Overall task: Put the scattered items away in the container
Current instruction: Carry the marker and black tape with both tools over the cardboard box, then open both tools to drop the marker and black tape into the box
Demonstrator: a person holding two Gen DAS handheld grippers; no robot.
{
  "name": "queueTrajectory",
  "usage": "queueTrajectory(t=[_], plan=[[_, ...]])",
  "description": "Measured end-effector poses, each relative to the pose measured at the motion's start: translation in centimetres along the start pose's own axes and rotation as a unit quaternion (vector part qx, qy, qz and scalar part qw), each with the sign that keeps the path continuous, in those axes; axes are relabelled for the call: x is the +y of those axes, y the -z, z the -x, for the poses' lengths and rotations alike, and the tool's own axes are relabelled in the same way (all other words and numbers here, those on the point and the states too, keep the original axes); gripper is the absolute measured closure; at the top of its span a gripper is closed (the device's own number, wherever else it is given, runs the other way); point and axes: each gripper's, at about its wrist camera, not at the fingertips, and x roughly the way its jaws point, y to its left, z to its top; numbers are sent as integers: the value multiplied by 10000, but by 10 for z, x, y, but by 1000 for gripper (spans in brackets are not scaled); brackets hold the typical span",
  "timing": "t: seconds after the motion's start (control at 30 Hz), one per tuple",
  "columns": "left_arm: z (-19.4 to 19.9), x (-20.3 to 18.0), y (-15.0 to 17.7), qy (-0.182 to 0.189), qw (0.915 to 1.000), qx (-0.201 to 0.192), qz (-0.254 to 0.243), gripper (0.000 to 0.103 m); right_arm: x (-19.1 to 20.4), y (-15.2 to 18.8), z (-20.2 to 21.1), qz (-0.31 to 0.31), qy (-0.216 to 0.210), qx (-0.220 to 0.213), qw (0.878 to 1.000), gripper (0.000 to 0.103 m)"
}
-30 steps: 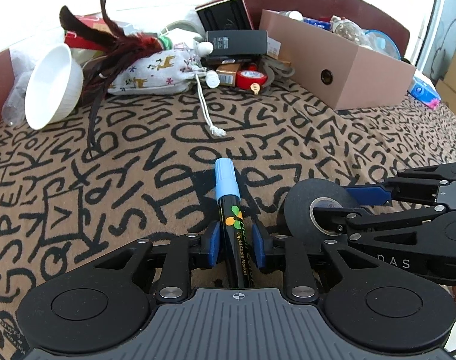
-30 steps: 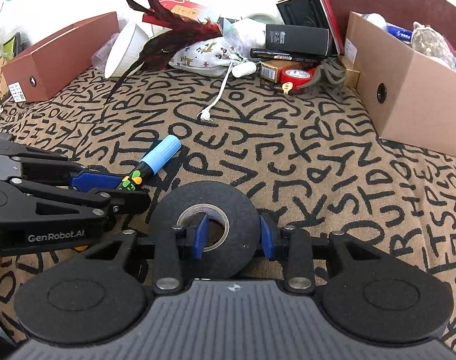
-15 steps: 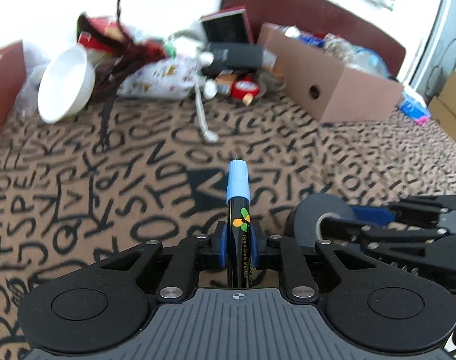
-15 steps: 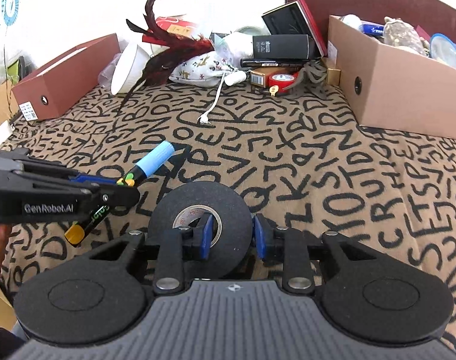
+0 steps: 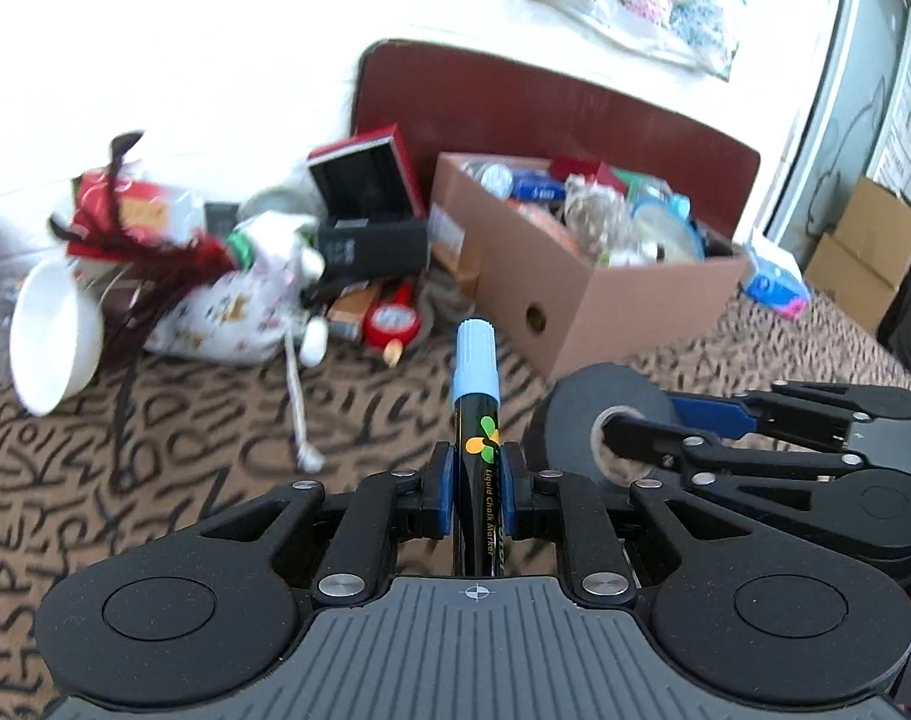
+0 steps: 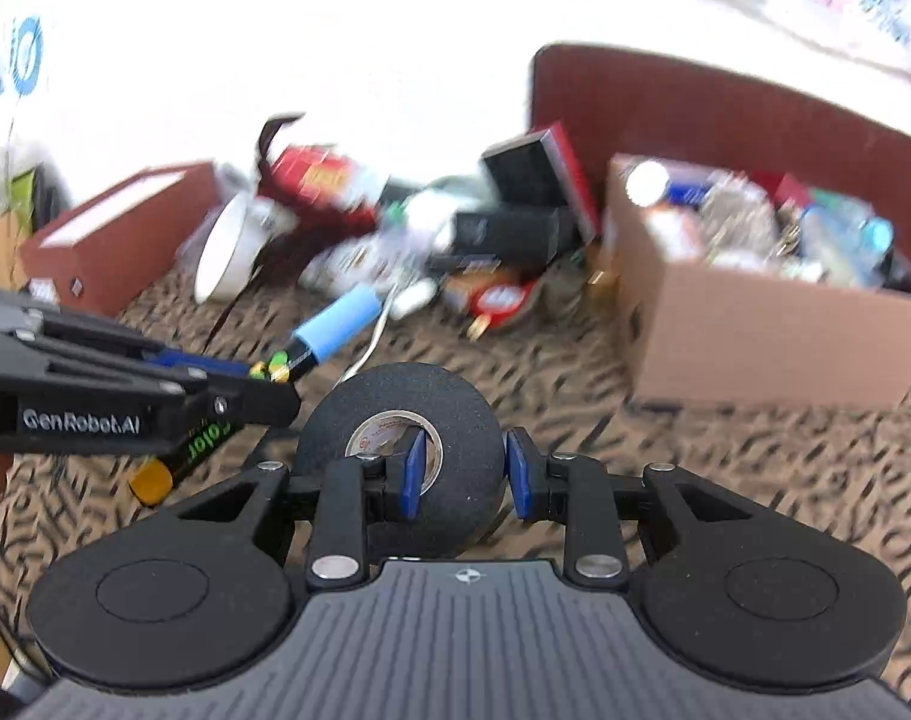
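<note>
My left gripper (image 5: pixel 478 483) is shut on a black chalk marker (image 5: pixel 478 414) with a light blue cap, which points away toward the cardboard box (image 5: pixel 587 294). To its right, my right gripper (image 6: pixel 464 471) is shut on a black tape roll (image 6: pixel 455 414), one finger inside the core and one outside the rim. Both are lifted above the patterned cloth (image 5: pixel 173 438). In the right wrist view the left gripper (image 6: pixel 257 375) comes in from the left with the marker (image 6: pixel 335 324). The box (image 6: pixel 749 330) stands at the far right, full of mixed items.
A clutter pile lies at the back: a white bowl (image 5: pixel 53 336), dark red feathers (image 5: pixel 155 264), a printed drawstring pouch (image 5: pixel 233 312), black boxes (image 5: pixel 371 246), red tape (image 5: pixel 392 321). A reddish-brown box (image 6: pixel 119 234) stands at far left. Cardboard cartons (image 5: pixel 863 246) sit beyond the right edge.
Both grippers closed on their items and rose off the cloth, carrying the marker and the tape roll. The views tilted up, so the open box top now shows.
</note>
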Motion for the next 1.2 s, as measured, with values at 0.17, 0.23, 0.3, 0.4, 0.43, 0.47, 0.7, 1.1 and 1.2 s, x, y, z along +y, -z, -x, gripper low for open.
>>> queueTrajectory(t=[0.17,0.23,0.3,0.4,0.43,0.47,0.7,1.1,1.2], plan=[[-24,-21,-42,149,9998,-108,-25,92,-33,-29,5,6,255,-236,9994,70],[-35,-32,-61,190,9997,-174,-32,92,-49,-41,4,23,385,-282,9989,70],[-46,-44,-82,256,9995,-204,-10,92,-66,-53,3,13,580,-319,9978,70],[-66,-63,-112,399,9991,-171,28,91,-94,-72,-2,-39,812,-319,9962,70],[-74,-69,-121,399,9991,-169,36,91,-104,-79,-4,-43,872,-300,9957,70],[-82,-74,-130,379,9991,-176,61,91,-113,-85,-6,-39,939,-275,9952,70],[-147,-102,-187,200,9993,-54,309,91,-185,-119,-33,-113,1377,-92,9904,70],[-260,-121,-241,-200,9971,271,681,91,-281,-134,-102,-666,1595,297,9845,71],[-280,-123,-244,-334,9969,357,616,85,-290,-138,-117,-788,1417,347,9862,71]])
